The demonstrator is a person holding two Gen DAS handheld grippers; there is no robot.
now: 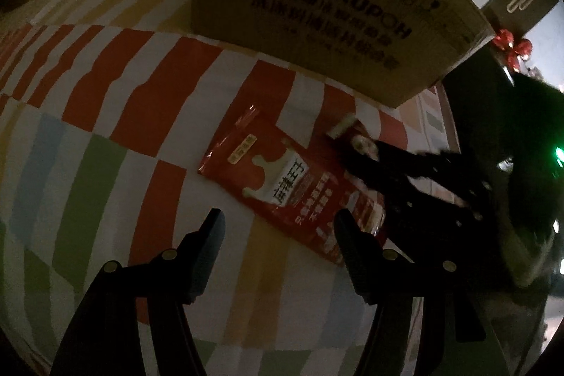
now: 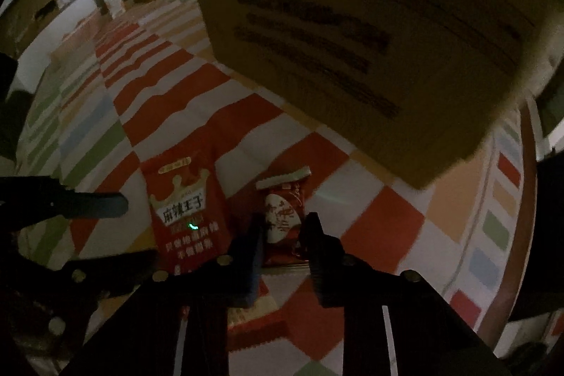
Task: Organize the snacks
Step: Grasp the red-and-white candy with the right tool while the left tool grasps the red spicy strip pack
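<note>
Looks like the pickup step — right gripper (image 2: 282,235) straddles the small red snack packet (image 2: 283,221), jaws partly open, not clamped. Left gripper (image 1: 278,231) hangs wide open, empty, big red bag (image 1: 282,185) at its 12 o'clock. Next: squeeze, lift toward the cardboard box (image 2: 370,34) at 1 o'clock.

We saw the large packet (image 2: 185,214) left of the small packet (image 2: 284,221), the box (image 2: 352,34) behind both, all on the cloth (image 2: 380,224).

2 snack packets (image 2: 183,217) (image 2: 283,221), 1 cardboard box (image 2: 352,41), 2 grippers (image 1: 278,235) (image 2: 282,235).
</note>
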